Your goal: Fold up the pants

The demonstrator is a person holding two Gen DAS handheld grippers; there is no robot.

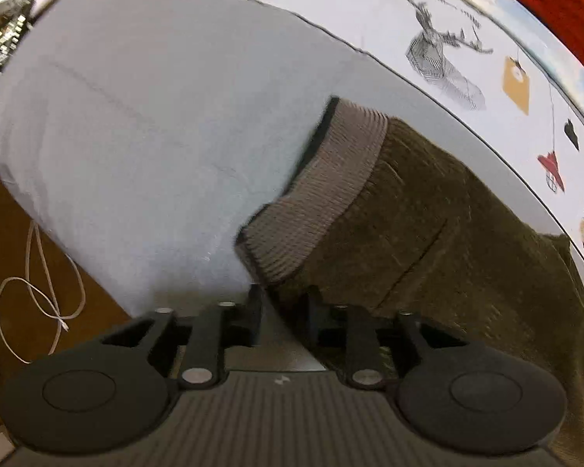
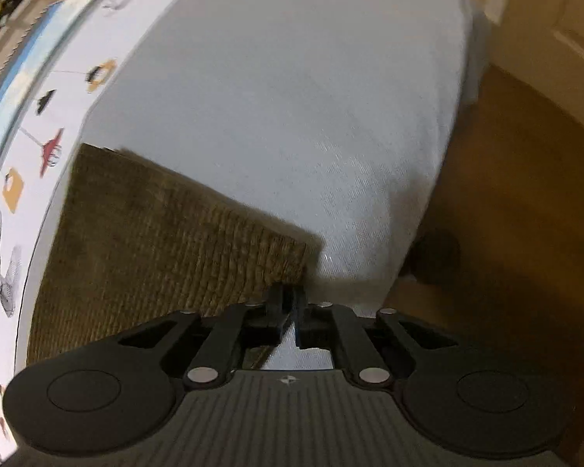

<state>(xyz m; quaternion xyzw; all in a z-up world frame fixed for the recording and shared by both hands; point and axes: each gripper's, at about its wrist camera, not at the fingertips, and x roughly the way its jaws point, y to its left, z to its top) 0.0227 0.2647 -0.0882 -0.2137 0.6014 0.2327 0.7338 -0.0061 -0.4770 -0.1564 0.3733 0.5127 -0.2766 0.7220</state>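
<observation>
Olive-brown corduroy pants (image 1: 447, 233) lie on a pale grey-blue sheet (image 1: 155, 136), with a ribbed taupe cuff (image 1: 323, 194) turned toward the left gripper. My left gripper (image 1: 284, 295) has its jaws a little apart, just below the cuff's near corner, with nothing between them. In the right wrist view the pants (image 2: 155, 241) lie at the left. My right gripper (image 2: 288, 295) is shut on the near corner of the pants' edge.
A white printed cloth with a deer and lantern drawings (image 1: 447, 50) runs along the far side of the sheet. A red item (image 1: 556, 0) lies beyond it. A white cable (image 1: 39, 292) lies on the brown floor at the left. The sheet's right edge drops to brown floor (image 2: 506, 214).
</observation>
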